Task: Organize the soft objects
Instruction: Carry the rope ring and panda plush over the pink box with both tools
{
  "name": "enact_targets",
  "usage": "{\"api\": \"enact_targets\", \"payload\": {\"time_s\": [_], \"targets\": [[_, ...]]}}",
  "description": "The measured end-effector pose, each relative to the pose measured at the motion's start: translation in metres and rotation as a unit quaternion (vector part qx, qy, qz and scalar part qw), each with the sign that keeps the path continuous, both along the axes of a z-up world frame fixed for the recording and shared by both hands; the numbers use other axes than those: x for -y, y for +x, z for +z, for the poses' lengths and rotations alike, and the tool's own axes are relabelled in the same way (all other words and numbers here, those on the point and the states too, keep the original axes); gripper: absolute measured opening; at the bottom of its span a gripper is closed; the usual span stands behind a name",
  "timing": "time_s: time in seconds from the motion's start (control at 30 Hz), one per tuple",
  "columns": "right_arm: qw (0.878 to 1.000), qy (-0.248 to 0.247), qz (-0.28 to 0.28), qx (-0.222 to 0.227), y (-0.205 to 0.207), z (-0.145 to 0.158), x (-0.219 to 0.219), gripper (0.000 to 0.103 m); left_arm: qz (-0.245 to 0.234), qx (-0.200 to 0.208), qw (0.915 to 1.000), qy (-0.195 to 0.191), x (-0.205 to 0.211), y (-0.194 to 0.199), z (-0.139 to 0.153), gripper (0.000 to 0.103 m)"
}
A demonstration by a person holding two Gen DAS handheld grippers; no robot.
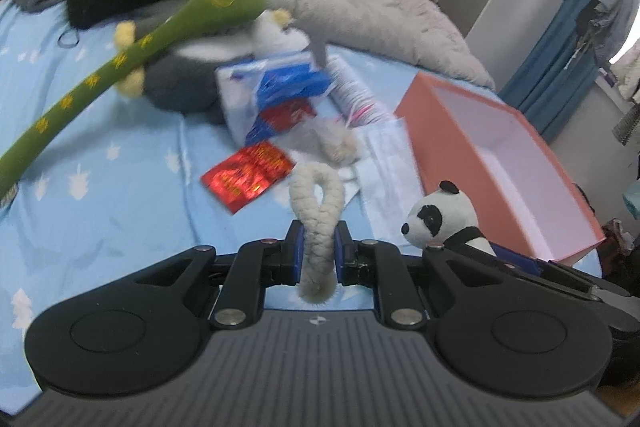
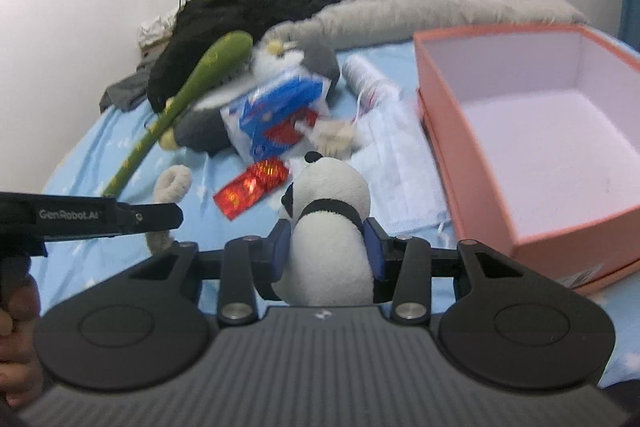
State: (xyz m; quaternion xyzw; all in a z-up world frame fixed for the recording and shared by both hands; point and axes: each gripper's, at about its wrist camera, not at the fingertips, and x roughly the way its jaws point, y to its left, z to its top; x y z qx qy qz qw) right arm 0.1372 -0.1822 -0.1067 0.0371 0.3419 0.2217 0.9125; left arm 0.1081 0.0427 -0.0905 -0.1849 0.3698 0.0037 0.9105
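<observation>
Sprawling across the star-print light-blue bedsheet (image 1: 120, 219) sits clutter beside a pink cardboard box (image 2: 472, 155), left gripper (image 1: 318, 251) pinching a cream looped plush rope (image 1: 316, 203), right gripper (image 2: 328, 251) squeezing a black-and-white plush panda (image 2: 332, 219).

The bedsheet (image 1: 120, 195) was light blue with little white tree shapes. The long plush snake (image 1: 132, 55) was olive green with yellow star-like marks. The small plush panda (image 2: 332, 219) was white with black ears and a black band. The open cardboard box (image 2: 480, 187) was salmon pink outside, pale lilac-white inside. The foil packet (image 1: 248, 175) was shiny red with gold print.
</observation>
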Motion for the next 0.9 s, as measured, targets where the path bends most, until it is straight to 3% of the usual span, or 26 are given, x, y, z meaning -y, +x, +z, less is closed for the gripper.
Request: {"api": "enact_targets", "payload": {"time_s": [0.57,0.9], "targets": [[0.990,-0.001,-0.057,0.128,0.015,0.097,0.065,0.043,-0.093,0.097,0.9910,-0.001,0.079,0.061,0.092,0.018],[0.986,-0.019,-0.112,0.121,0.044,0.114,0.118,0.043,-0.167,0.106,0.9802,0.003,0.155,0.116,0.111,0.018]]}}
